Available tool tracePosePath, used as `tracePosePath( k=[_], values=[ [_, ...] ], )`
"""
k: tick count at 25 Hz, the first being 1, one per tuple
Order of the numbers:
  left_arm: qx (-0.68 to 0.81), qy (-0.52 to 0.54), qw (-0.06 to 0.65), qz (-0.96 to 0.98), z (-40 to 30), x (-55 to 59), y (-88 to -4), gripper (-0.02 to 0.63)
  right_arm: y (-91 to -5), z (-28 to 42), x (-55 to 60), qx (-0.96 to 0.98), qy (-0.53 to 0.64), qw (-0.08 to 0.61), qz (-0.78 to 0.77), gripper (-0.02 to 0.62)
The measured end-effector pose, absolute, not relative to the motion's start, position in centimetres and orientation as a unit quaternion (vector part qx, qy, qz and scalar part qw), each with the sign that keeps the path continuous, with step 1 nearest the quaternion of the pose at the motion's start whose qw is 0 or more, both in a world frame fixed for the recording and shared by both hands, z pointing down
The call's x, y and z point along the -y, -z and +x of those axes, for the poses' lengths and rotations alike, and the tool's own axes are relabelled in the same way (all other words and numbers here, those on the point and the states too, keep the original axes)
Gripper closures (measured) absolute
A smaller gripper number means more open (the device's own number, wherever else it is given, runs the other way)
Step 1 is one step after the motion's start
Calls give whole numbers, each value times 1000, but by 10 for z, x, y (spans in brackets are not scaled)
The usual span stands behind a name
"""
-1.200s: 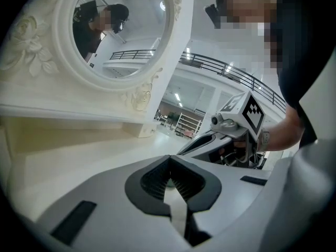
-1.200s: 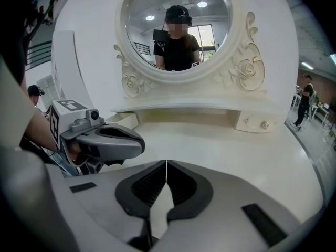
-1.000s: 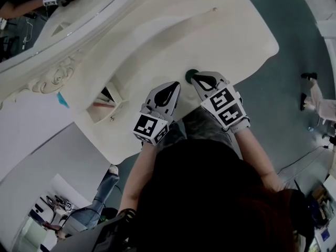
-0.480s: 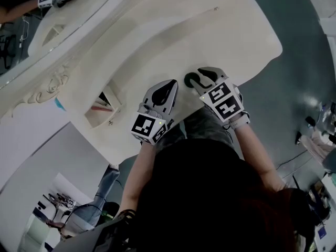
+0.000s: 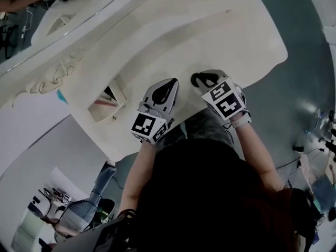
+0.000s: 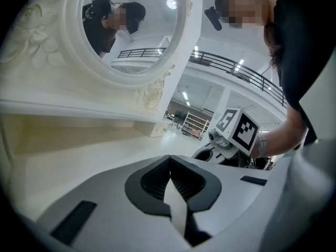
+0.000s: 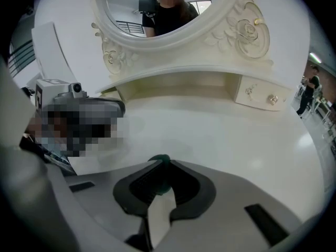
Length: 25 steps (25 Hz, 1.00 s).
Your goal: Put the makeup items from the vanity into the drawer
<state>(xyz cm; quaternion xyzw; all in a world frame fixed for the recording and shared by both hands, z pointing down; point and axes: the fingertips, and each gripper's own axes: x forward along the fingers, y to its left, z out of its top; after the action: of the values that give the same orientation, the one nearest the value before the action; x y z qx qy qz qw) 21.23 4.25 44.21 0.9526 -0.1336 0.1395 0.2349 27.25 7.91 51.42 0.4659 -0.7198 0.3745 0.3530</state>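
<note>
Cream worktop (image 5: 173, 41) of the carved vanity fills the scene, with its small drawer (image 5: 105, 101) open at the left. The left tool (image 5: 172, 83) hovers with its jaws pressed together and empty. The right tool (image 5: 197, 79) pinches a small, round, dark green makeup item (image 7: 160, 161) at the worktop's near edge. Its jaws were spread wide around the item half a second earlier and have just been closing.

Bright even light, fisheye-warped dark edges

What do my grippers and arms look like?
The left gripper and right gripper are light grey wedges with black ribbed pads and a cube of black-and-white square markers. Forearms are bare below a black top; a pale band circles the right wrist. The right gripper's jaws have just been closing around a green item.
</note>
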Motion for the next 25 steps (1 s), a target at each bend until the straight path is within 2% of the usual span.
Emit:
tracePosePath(
  k=[4,8,16,25],
  values=[
    [133,-138,236,953,203,-45,-442,592,-509,267,-78,719,-356,364,473,551],
    [134,-134,235,953,192,-46,-438,592,-496,257,-75,724,-358,339,481,552],
    [152,-122,237,952,161,-43,-434,592,-470,215,-57,752,-346,306,470,551],
    [195,-106,236,946,112,-36,-427,592,-448,162,-36,784,-315,306,439,551]
  ],
)
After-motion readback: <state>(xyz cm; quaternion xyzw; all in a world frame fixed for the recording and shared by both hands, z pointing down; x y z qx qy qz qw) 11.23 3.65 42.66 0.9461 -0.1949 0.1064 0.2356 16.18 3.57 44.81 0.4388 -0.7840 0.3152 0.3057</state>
